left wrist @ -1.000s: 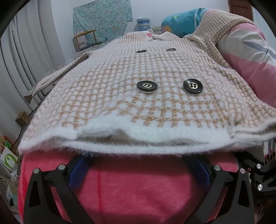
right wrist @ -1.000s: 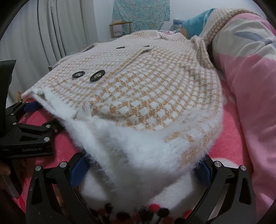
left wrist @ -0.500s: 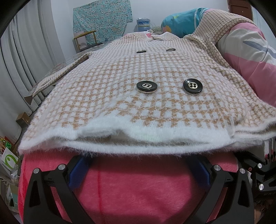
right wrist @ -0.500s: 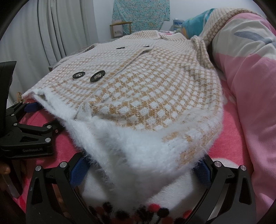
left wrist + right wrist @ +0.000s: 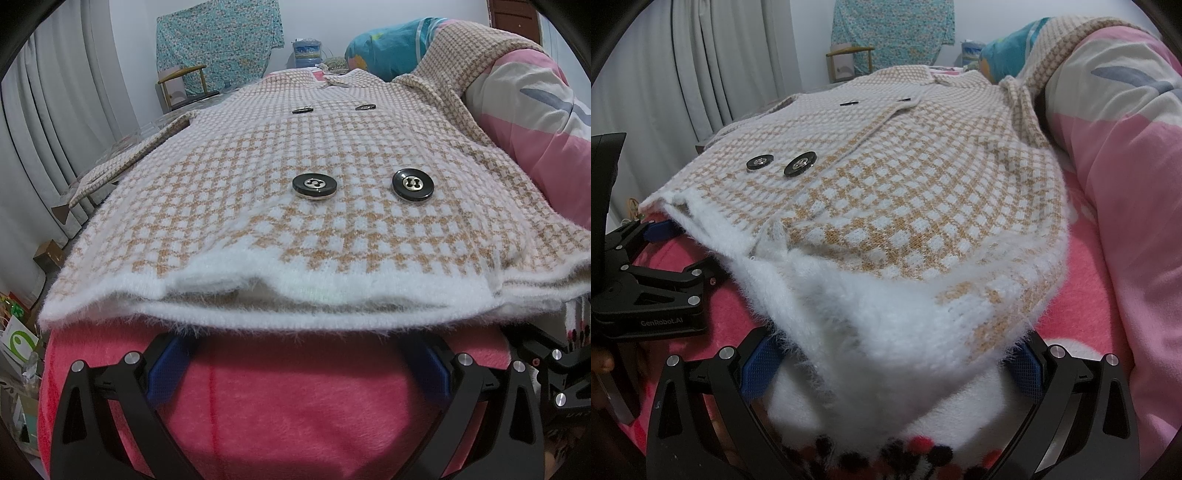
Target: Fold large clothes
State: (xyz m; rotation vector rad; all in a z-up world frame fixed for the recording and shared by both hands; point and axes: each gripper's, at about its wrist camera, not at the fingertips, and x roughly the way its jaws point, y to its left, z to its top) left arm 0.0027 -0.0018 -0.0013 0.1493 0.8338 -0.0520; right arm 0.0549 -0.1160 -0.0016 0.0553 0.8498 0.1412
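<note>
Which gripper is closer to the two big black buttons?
Left. The left gripper sits at the hem straight below the big black buttons. The right gripper is at the hem's right corner, off to the side.

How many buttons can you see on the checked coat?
4. Two big black buttons sit side by side near the hem; two more lie farther up. Others may be hidden.

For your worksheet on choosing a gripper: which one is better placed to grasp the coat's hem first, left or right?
Right, probably. The right gripper is open with the coat's fluffy white hem already draped between its fingers. The left gripper is open too, but the hem there lies just beyond its fingertips, above the pink blanket.
</note>
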